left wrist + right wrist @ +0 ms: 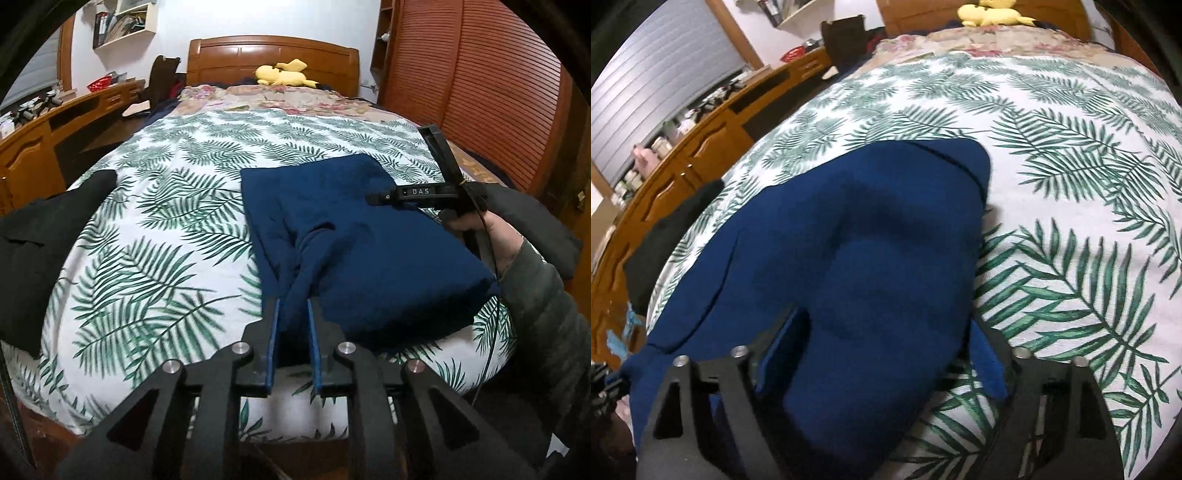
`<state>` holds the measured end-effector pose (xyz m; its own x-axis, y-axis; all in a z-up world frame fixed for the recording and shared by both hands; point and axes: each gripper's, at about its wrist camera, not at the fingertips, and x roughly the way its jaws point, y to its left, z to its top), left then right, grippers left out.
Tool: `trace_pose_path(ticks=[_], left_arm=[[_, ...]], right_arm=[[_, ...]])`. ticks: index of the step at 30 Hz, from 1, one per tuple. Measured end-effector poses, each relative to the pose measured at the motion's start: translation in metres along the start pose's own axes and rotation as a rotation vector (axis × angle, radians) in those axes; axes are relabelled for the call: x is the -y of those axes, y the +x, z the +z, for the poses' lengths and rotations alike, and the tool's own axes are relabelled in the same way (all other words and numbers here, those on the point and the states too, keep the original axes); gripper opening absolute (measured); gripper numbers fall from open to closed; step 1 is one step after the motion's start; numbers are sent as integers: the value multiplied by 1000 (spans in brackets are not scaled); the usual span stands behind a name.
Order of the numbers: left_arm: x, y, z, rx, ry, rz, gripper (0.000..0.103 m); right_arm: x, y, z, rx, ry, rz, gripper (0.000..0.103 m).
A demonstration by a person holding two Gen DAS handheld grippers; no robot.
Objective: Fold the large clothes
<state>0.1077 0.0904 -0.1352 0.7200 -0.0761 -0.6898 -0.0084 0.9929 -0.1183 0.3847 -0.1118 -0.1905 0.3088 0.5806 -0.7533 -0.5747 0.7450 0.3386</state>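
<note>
Folded garment [354,236] on bed [177,229], right of centre; second garment [40,251] at left edge; plush toy [284,74] at headboard.

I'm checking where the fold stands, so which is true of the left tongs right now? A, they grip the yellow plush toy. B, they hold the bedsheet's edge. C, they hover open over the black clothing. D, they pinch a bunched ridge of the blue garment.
D: the left tongs are closed on a raised fold of the blue garment at its near edge.
</note>
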Motion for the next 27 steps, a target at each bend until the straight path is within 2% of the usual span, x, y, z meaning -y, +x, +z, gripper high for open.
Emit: trace_pose_path(ticks=[9, 27], left_arm=[[-6, -11, -16, -16, -12, 16, 24], [-8, 21, -20, -64, -17, 42, 25]], right_arm=[[-3, 0, -4, 13, -14, -15, 69], [-3, 0, -4, 13, -12, -13, 69]])
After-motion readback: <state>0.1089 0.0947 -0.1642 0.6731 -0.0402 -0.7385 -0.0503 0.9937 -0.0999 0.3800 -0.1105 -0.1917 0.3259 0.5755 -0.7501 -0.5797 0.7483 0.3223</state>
